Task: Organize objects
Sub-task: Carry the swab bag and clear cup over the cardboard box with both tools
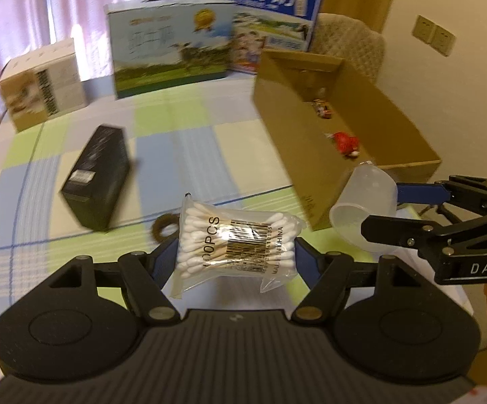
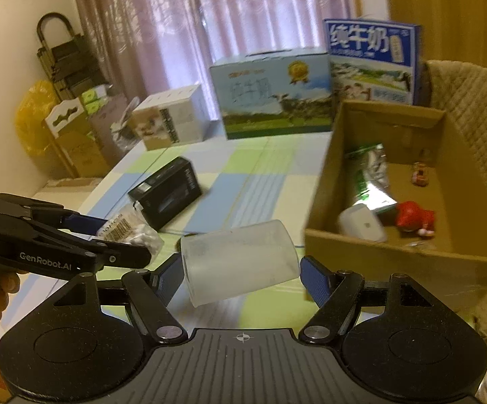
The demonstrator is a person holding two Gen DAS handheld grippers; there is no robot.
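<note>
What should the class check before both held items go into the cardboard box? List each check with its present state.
1. Left claw grips the cotton swab bag: ok.
2. Right claw grips the plastic cup: ok.
3. Cardboard box open on top: ok.
4. Free floor space in the box beside the red toy: ok.
5. Cup empty: cannot tell.
6. Claws apart from each other: ok.

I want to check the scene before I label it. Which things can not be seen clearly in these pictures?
- Left wrist view: brown ring, partly behind the swab bag; identity unclear.
- Both views: black box print, motion-blurred.
- Left wrist view: carton floor, largely hidden by its near wall.
- Right wrist view: small item in the carton, too small.
</note>
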